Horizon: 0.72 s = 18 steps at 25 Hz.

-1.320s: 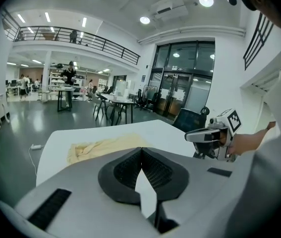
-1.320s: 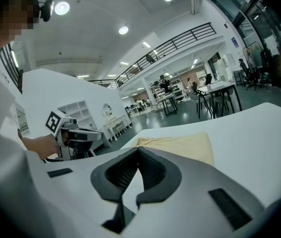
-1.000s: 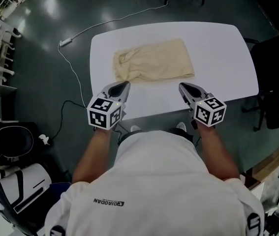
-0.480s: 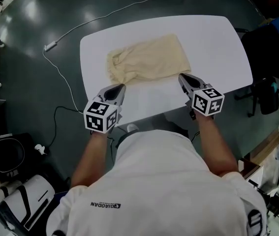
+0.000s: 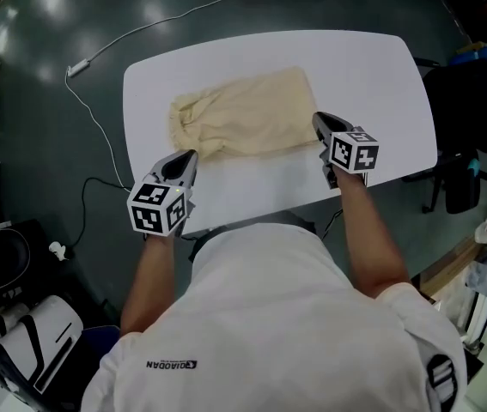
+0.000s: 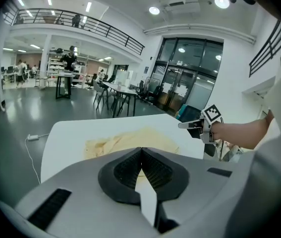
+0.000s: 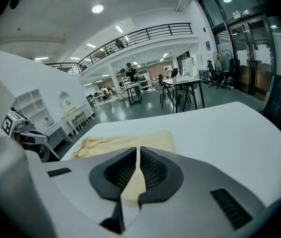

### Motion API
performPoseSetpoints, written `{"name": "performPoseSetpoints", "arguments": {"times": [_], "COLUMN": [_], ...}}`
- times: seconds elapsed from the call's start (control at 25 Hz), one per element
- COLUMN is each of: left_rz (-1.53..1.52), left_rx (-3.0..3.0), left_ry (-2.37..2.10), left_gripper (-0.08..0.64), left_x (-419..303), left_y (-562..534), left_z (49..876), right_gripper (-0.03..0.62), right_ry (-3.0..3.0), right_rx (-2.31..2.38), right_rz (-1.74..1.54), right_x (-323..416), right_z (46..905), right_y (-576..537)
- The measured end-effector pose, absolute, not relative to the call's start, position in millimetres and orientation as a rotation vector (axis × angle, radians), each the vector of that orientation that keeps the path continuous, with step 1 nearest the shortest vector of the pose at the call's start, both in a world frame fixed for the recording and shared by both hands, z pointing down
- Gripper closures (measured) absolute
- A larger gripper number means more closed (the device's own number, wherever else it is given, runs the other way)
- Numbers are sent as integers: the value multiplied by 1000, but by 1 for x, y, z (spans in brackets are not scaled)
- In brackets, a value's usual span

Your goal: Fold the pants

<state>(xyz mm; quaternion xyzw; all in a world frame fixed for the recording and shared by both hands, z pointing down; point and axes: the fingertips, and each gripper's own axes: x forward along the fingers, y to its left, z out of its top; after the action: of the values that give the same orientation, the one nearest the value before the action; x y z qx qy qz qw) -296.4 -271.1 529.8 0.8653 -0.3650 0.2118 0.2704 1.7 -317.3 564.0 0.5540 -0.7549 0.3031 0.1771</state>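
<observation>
The cream pants (image 5: 243,114) lie folded flat on the white table (image 5: 363,67), bunched at their left end. My left gripper (image 5: 190,155) hangs just off the pants' near left corner, its jaws shut with nothing between them (image 6: 141,150). My right gripper (image 5: 318,118) sits at the pants' right edge, near the front corner. Its jaws have just been opening and stand a narrow slit apart (image 7: 138,148), with nothing held; the pants (image 7: 125,143) show beyond the slit. From the left gripper view the pants (image 6: 130,140) lie straight ahead.
A white cable (image 5: 97,50) trails across the dark floor left of the table. A black chair (image 5: 475,101) stands off the table's right end. White furniture (image 5: 20,333) sits at the lower left. My body is against the table's near edge.
Both grippers moved forward and down toward the pants. The right one went further, from the near table edge up to the pants' right edge. The left one shifted toward the near left corner.
</observation>
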Motion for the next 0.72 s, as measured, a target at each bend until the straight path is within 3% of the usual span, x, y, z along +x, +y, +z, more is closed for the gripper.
{"name": "performPoseSetpoints", "arguments": {"times": [0.56,0.72], "left_rz": [651,659], "left_rx": [2137,2125], "left_ry": [-1070,-1073], "left_gripper": [532,532], "left_x": [-291,-287], "left_y": [-293,-299], "left_z": [572,577], "right_gripper": [427,419], "right_ry": [-1933,-1931], "right_rx": [1469,1478], "right_rz": [1041,1109], "right_x": [60,61], "right_z": [674,687], "right_y": [-391,-400]}}
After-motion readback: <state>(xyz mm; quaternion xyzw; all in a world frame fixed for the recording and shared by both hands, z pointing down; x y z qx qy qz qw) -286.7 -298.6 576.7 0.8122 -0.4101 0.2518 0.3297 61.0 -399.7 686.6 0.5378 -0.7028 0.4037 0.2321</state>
